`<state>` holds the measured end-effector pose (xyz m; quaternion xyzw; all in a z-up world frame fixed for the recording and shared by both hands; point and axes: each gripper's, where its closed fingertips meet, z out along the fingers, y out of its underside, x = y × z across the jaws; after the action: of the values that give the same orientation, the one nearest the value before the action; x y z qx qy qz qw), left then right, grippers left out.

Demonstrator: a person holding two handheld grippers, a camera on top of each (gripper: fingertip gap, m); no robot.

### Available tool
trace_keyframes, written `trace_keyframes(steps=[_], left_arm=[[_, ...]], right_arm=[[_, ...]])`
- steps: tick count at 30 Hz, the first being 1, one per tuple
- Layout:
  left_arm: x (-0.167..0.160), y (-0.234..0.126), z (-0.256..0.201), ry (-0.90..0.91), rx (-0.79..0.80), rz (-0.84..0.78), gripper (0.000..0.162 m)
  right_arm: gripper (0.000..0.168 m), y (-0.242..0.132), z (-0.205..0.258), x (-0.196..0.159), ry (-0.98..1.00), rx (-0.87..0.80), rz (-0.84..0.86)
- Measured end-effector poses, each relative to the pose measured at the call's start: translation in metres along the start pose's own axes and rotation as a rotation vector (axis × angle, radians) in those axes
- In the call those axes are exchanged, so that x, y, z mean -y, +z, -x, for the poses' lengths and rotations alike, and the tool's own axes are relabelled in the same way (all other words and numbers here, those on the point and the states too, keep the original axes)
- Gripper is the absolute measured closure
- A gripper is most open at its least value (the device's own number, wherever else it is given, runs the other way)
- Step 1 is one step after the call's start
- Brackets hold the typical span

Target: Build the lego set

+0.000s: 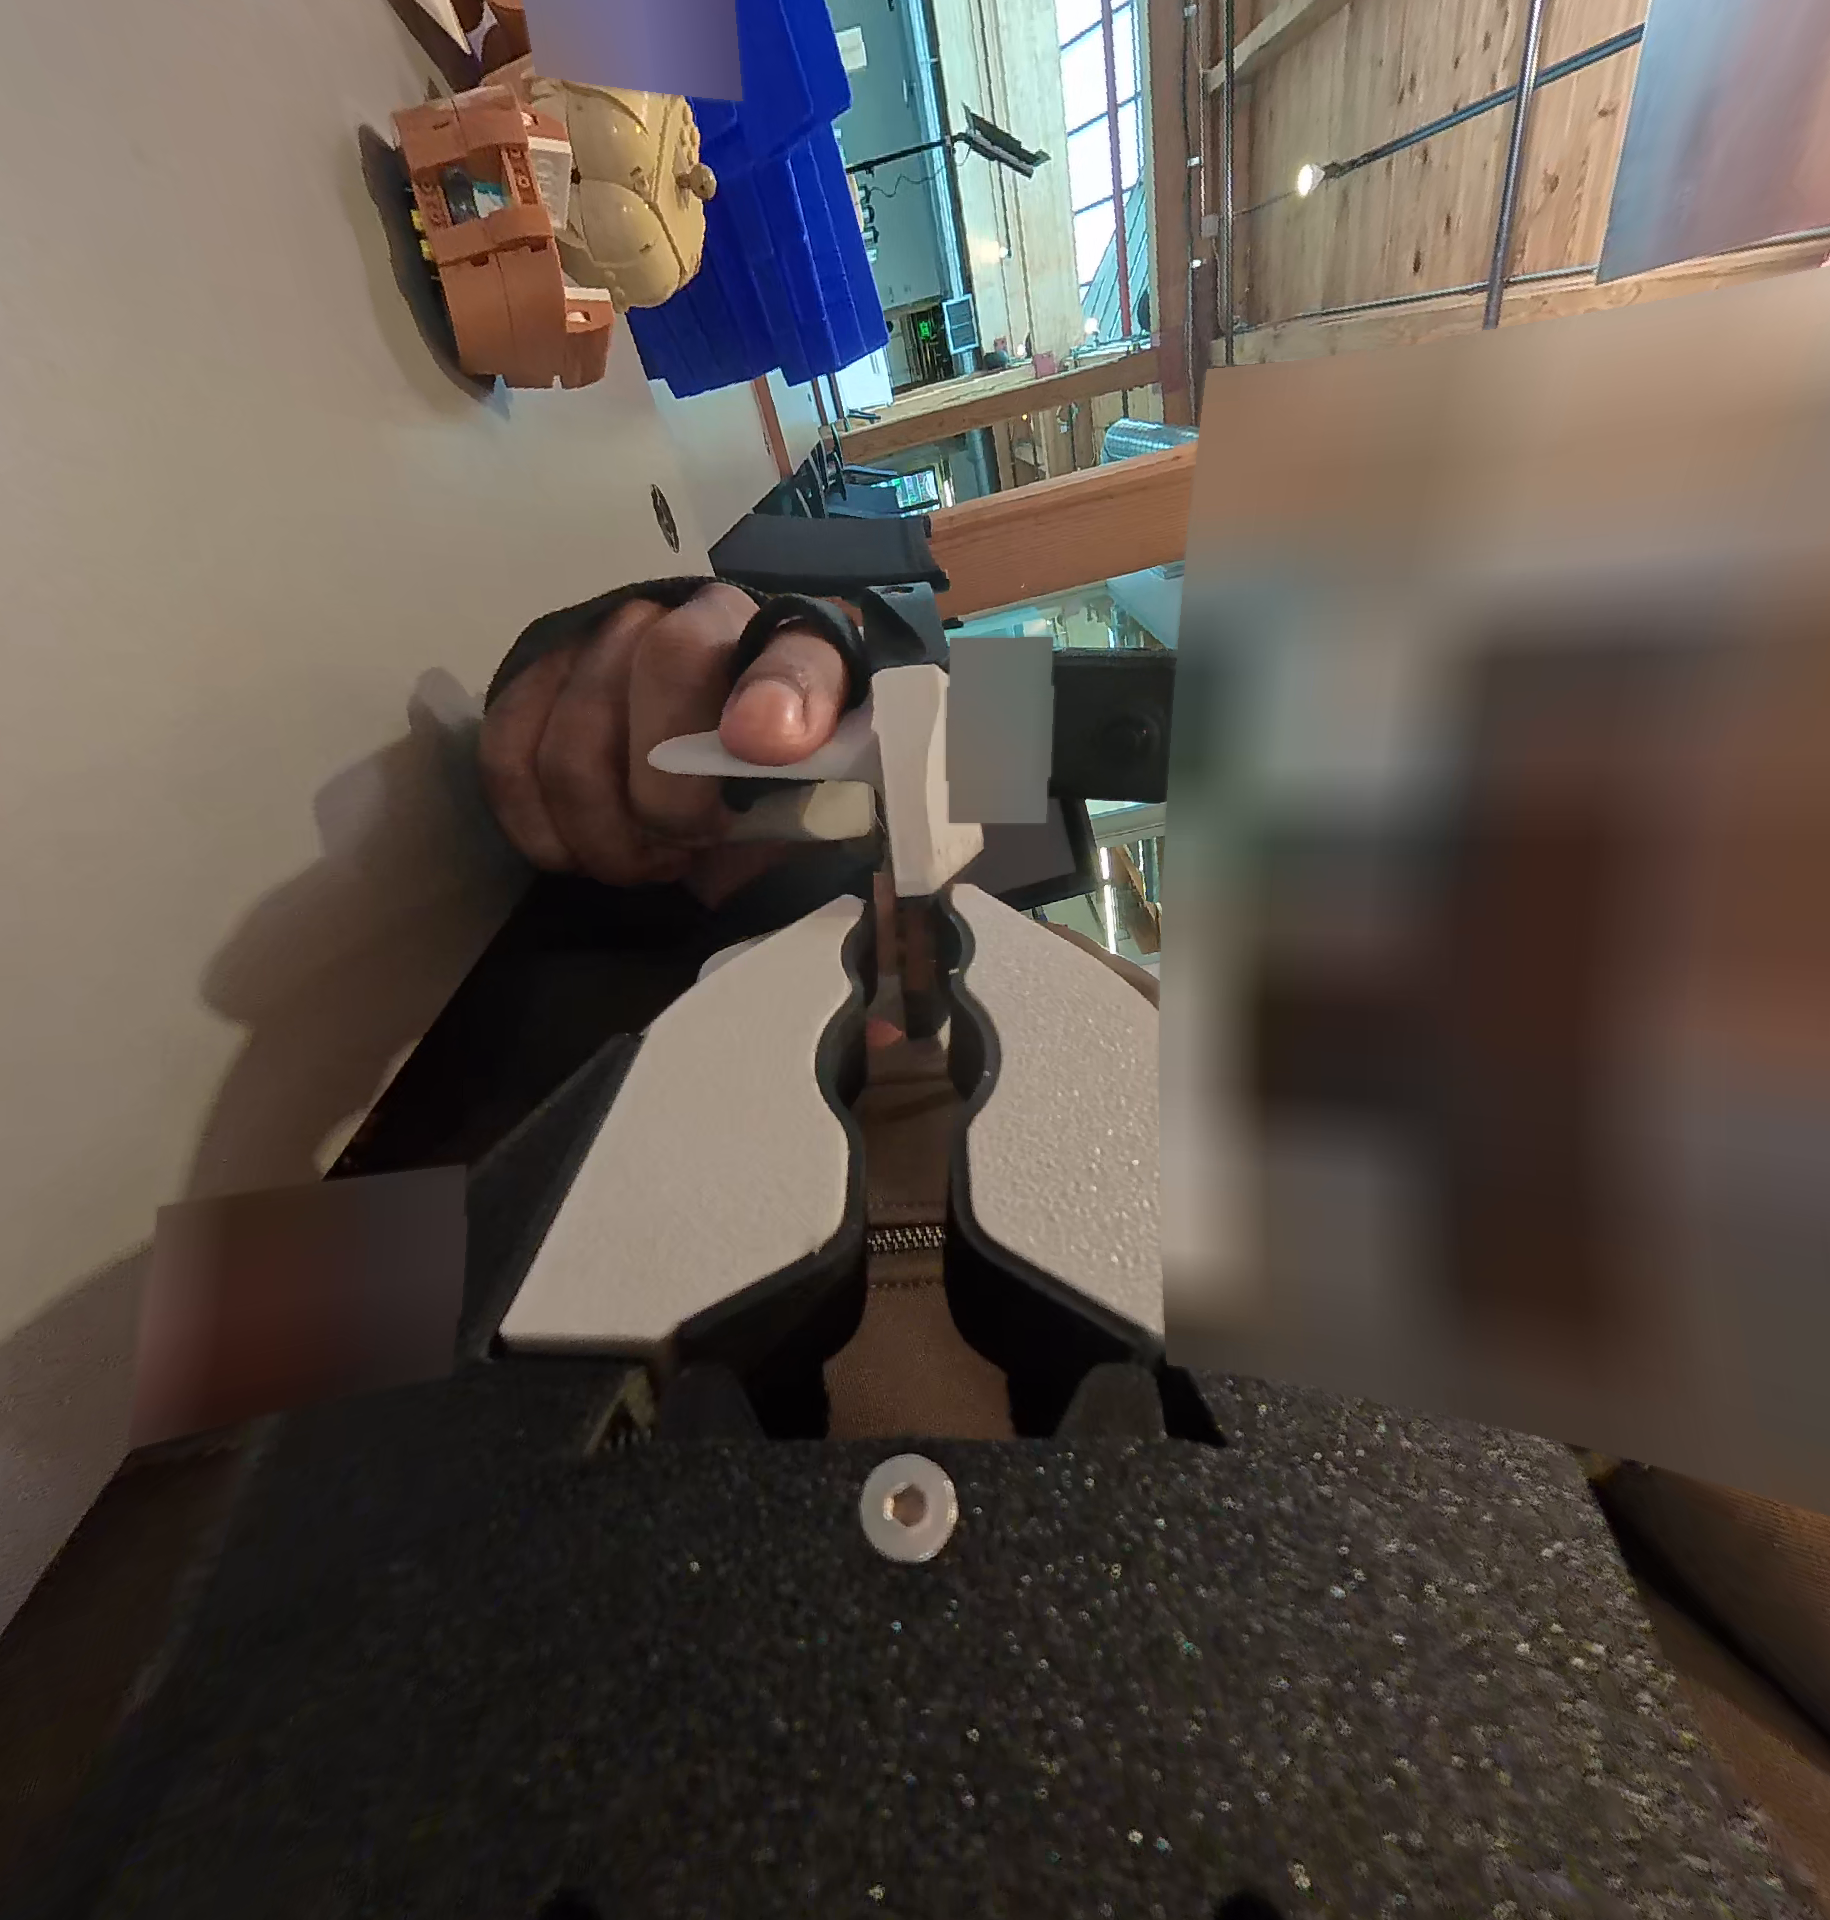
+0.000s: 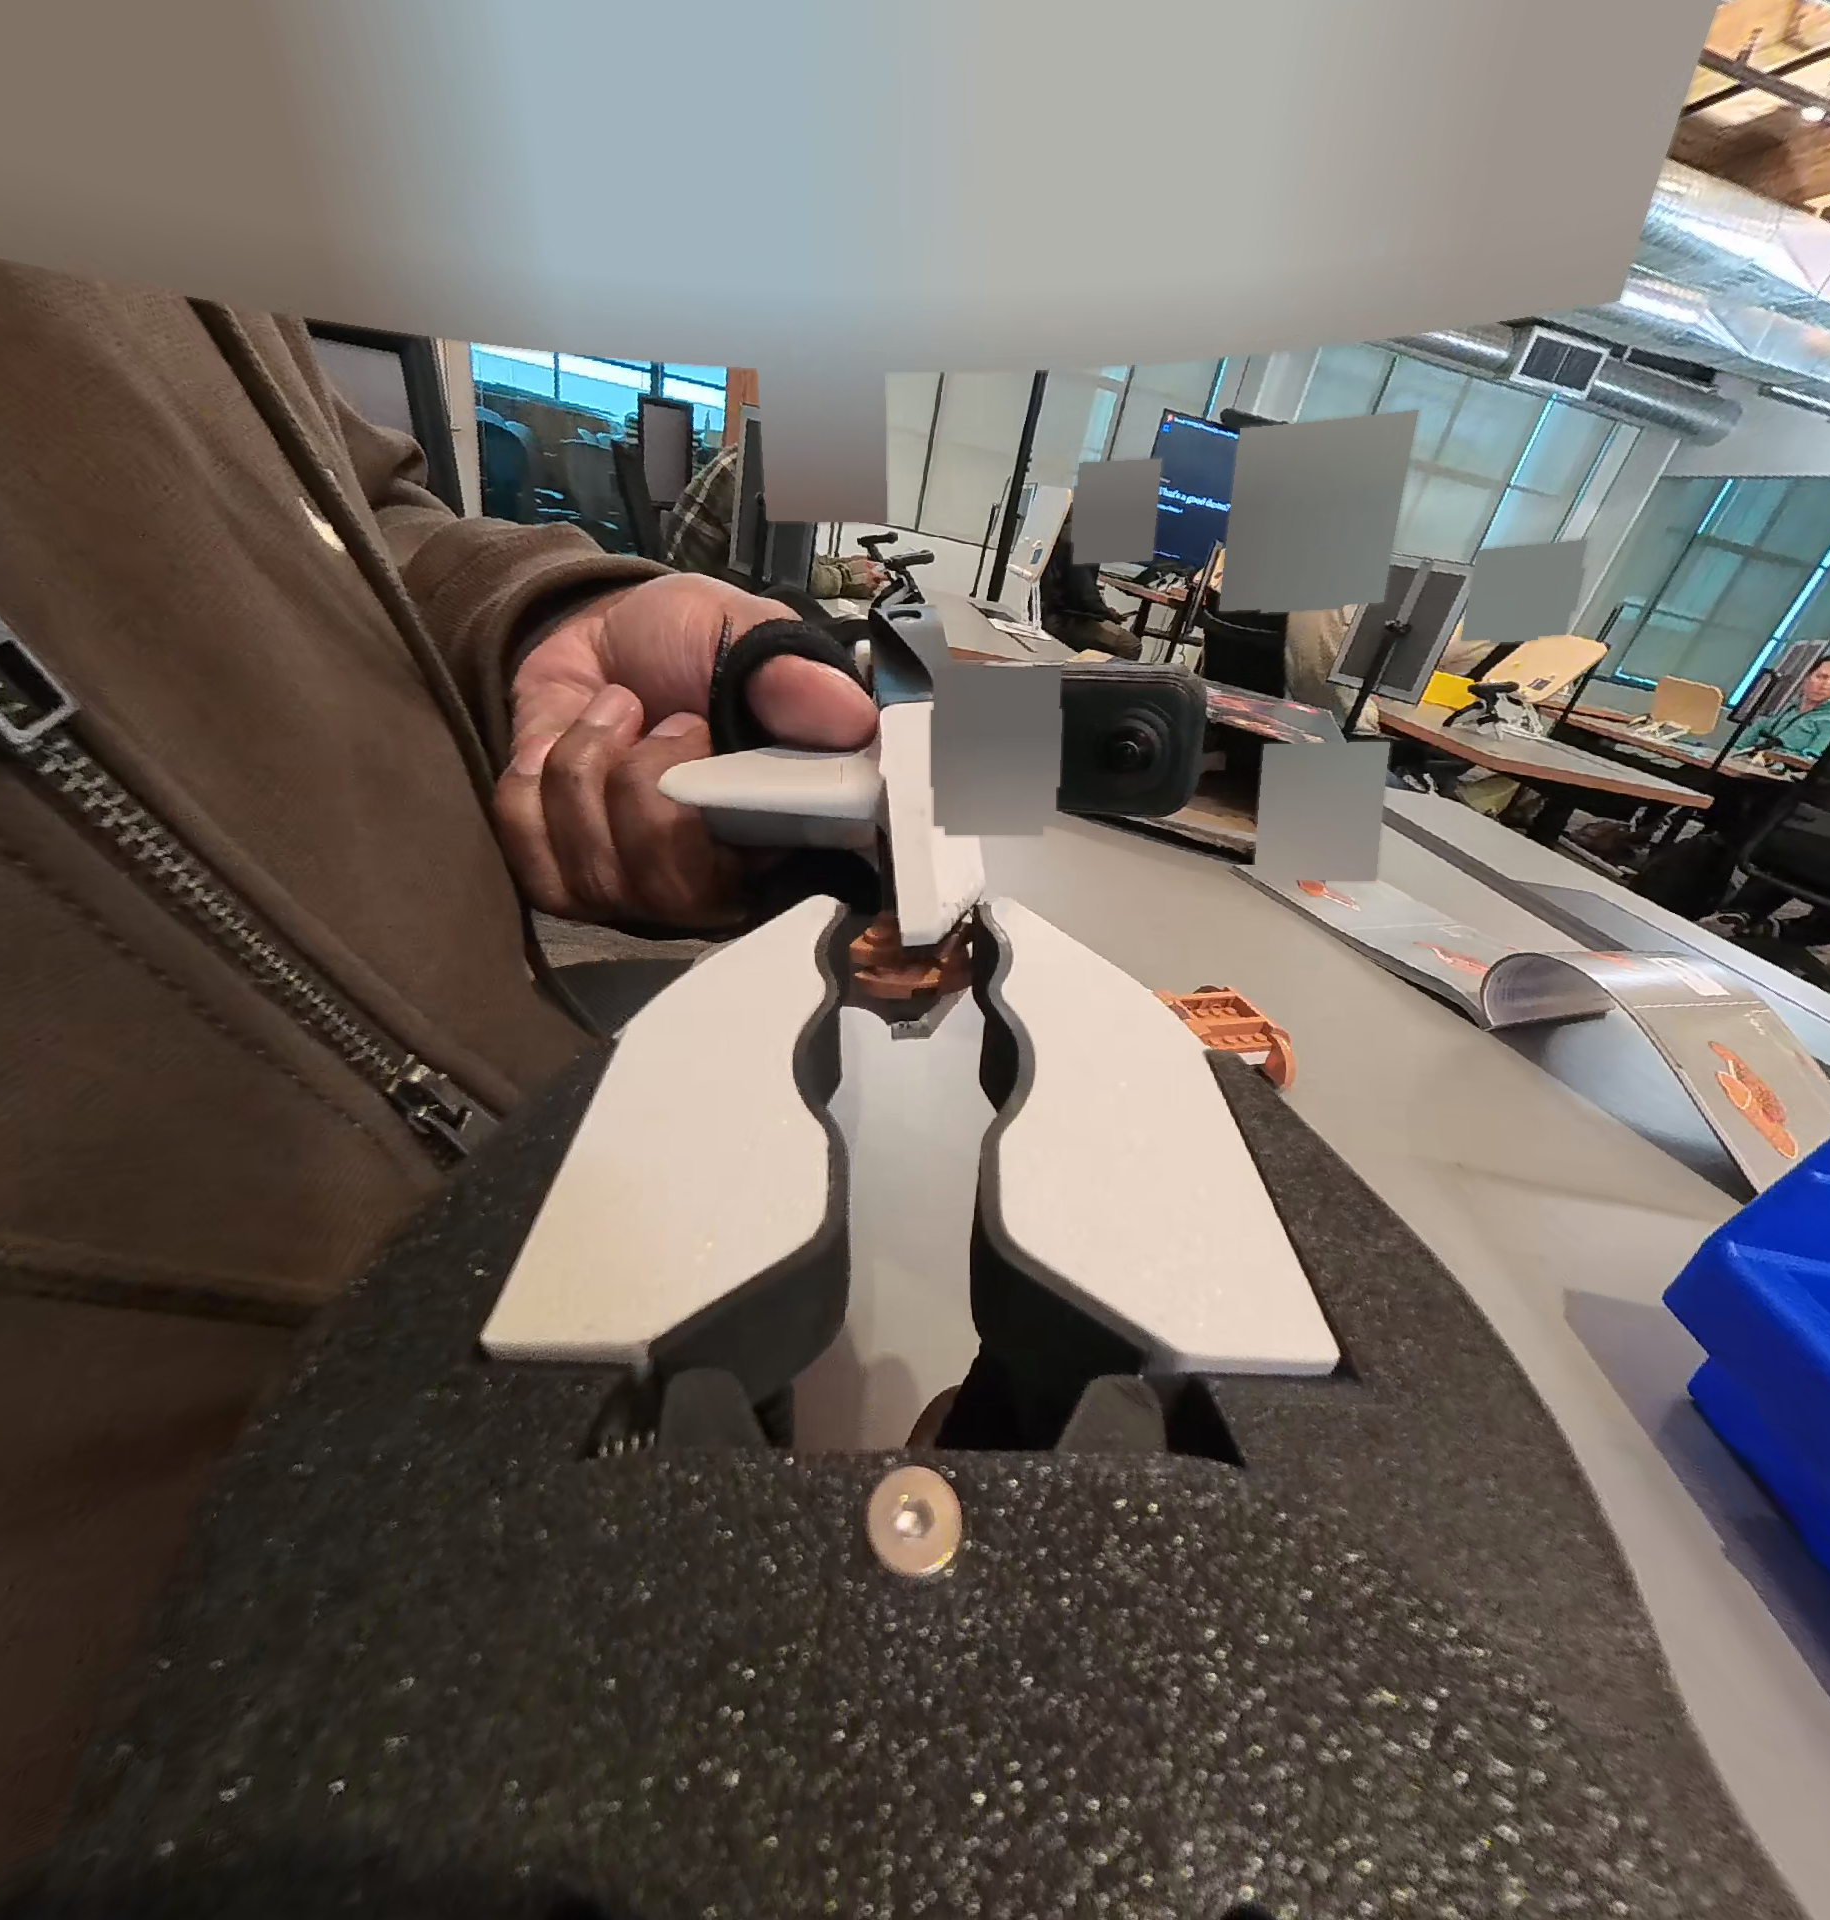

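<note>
Right hand-held gripper point(image 2: 906, 961) gripping brown lego piece point(image 2: 890, 961), grey table point(image 2: 1410, 1143), open office.

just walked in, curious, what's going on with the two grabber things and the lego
A person holds a two-finger gripper in each hand and has brought the tips together in the air above the grey table. The right gripper is closed on a small brown lego assembly, and the left gripper pinches a thin dark-and-brown piece right at it, apparently joining them. Another orange-brown lego piece, an open instruction booklet and a blue bin lie on the table.
</note>
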<state>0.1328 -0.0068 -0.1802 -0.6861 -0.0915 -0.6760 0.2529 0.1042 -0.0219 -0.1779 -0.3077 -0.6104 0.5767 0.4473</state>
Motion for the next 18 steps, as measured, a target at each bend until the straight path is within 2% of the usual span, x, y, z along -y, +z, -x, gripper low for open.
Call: trace_keyframes(steps=[18], left_arm=[[0.0024, -0.0025, -0.0016, -0.003, -0.029, -0.039, 0.152]], right_arm=[[0.146, -0.0003, -0.0032, 0.0013, -0.008, -0.026, -0.012]])
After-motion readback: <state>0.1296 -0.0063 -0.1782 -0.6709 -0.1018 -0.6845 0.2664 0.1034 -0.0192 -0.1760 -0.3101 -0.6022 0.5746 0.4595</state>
